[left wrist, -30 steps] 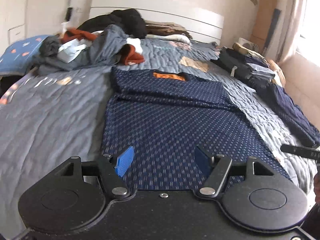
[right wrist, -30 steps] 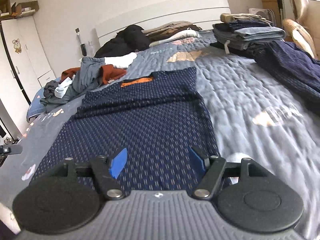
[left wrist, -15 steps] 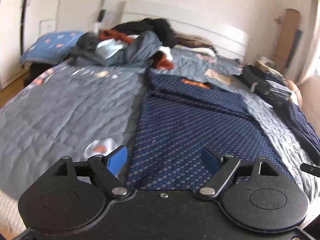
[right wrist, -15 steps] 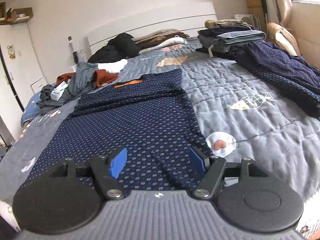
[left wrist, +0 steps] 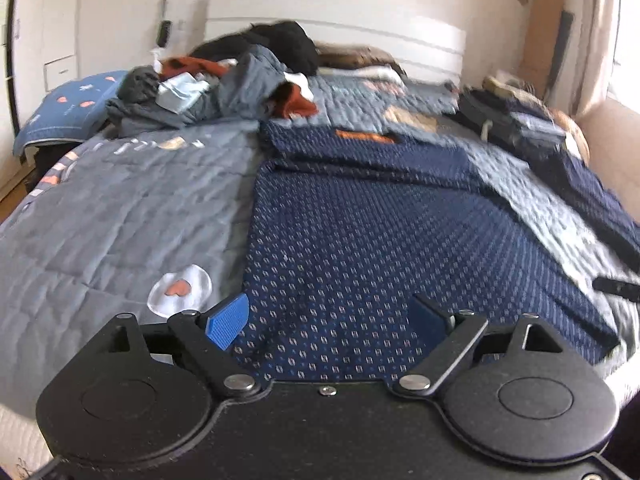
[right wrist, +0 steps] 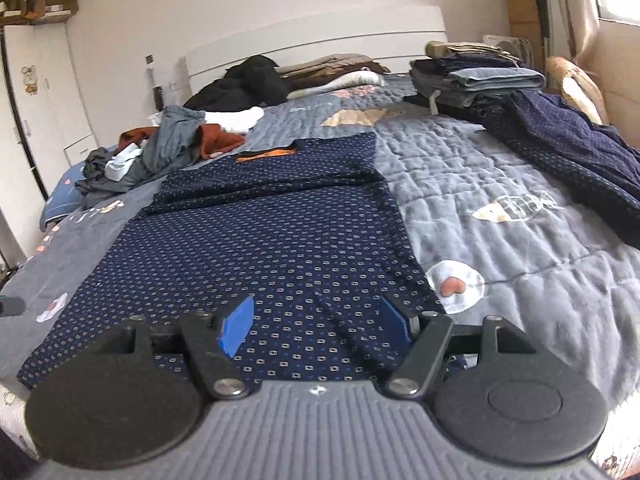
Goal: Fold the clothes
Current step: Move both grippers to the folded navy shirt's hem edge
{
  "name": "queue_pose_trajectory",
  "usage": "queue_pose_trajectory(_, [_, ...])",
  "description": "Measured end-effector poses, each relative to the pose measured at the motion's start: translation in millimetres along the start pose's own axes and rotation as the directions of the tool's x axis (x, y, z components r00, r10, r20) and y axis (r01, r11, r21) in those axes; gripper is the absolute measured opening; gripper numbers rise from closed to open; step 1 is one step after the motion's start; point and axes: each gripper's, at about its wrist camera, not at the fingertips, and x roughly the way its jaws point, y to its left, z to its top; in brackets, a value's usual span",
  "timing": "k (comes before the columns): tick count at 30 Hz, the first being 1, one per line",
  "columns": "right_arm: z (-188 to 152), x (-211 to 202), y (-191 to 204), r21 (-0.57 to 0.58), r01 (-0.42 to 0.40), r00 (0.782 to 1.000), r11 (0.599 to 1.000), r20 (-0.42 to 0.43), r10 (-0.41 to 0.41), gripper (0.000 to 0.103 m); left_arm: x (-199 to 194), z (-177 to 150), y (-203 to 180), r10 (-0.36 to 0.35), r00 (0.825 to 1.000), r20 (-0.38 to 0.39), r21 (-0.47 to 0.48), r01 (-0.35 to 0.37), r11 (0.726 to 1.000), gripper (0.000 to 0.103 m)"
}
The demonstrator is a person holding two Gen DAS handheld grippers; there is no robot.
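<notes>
So in the left wrist view, the left gripper (left wrist: 326,318) has its jaws wide with nothing clamped, over the near hem of the navy dotted shirt (left wrist: 360,232) spread flat on the grey quilt (left wrist: 120,208) (bit blurry). Right wrist view: right gripper (right wrist: 318,322) also gaping, empty, above the shirt's (right wrist: 260,240) near right corner.

shirt (right wrist: 260,248): soft matt dotted cloth
quilt (right wrist: 500,248): stitched, puffy, matt fabric
gripper pads (right wrist: 236,326): ribbed blue plastic
headboard (right wrist: 320,44): smooth white panel
</notes>
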Motion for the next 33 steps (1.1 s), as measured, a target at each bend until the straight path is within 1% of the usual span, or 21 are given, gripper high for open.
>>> queue_pose_trajectory(2, [1,-2,-1,0.020,0.005,1.000,1.000,0.015,-0.005,0.069,-8,0,-2,0.004,0.998,0.058,0.015,-0.005,1.000,0.081])
queue_pose_trajectory(4, [2,-5,-1,0.036,0.006,0.999,0.999,0.033,-0.008,0.069,-9,-1,-5,0.016,0.996,0.085,0.039,-0.019,0.999,0.064])
queue_pose_trajectory(5, [3,-5,0,0.041,0.004,0.999,0.999,0.037,-0.005,0.069,-7,-2,-6,0.020,0.996,0.085,0.047,-0.024,0.999,0.060])
queue_pose_trajectory(7, [4,-4,1,0.054,-0.006,0.999,0.999,0.040,0.003,0.069,0,-3,-8,0.024,0.997,0.074,0.059,-0.029,0.998,0.047])
queue_pose_trajectory(8, [4,-3,2,0.059,-0.012,0.999,0.998,0.039,0.010,0.069,4,-3,-8,0.025,0.998,0.062,0.063,-0.029,0.998,0.045])
queue_pose_trajectory(12, [7,3,5,0.038,-0.036,0.999,0.999,0.024,0.035,0.069,19,-4,-2,0.025,0.999,-0.026,0.067,-0.023,0.998,0.045])
queue_pose_trajectory(15, [10,7,4,0.007,-0.032,0.999,0.999,0.009,0.032,0.069,21,-8,11,0.039,0.997,-0.066,0.041,-0.036,0.999,0.046])
queue_pose_trajectory(18, [18,4,-4,-0.044,-0.004,1.000,0.999,-0.005,0.004,0.069,19,-11,22,0.061,0.995,-0.083,0.016,-0.060,0.998,0.046])
queue_pose_trajectory(20, [29,0,-15,-0.075,0.025,1.000,0.997,-0.014,-0.026,0.069,17,-13,28,0.076,0.993,-0.095,-0.002,-0.076,0.997,0.048])
queue_pose_trajectory(22, [40,-3,-28,-0.055,0.041,0.998,0.998,-0.038,-0.043,0.069,14,-14,33,0.081,0.991,-0.103,-0.019,-0.083,0.996,0.056])
queue_pose_trajectory(23, [46,-2,-36,-0.040,0.029,0.997,0.999,-0.070,-0.031,0.069,14,-13,33,0.079,0.991,-0.106,-0.022,-0.082,0.996,0.060])
queue_pose_trajectory(24, [51,0,-44,-0.029,0.015,0.994,0.999,-0.103,-0.018,0.069,15,-12,33,0.080,0.991,-0.109,-0.022,-0.083,0.996,0.068])
queue_pose_trajectory(25, [54,2,-50,-0.019,0.007,0.990,1.000,-0.141,-0.009,0.069,15,-12,33,0.086,0.990,-0.111,-0.018,-0.089,0.996,0.073])
queue_pose_trajectory(27, [57,12,-61,0.010,-0.011,0.971,1.000,-0.239,0.013,0.069,14,-12,31,0.092,0.990,-0.108,-0.003,-0.093,0.996,0.073])
queue_pose_trajectory(30, [53,26,-72,0.047,-0.031,0.933,0.998,-0.358,0.045,0.069,16,-13,28,0.081,0.990,-0.117,0.002,-0.081,0.997,0.073])
queue_pose_trajectory(33, [48,31,-72,0.005,-0.017,0.898,1.000,-0.439,0.018,0.069,19,-14,26,0.069,0.989,-0.133,0.013,-0.068,0.998,0.073])
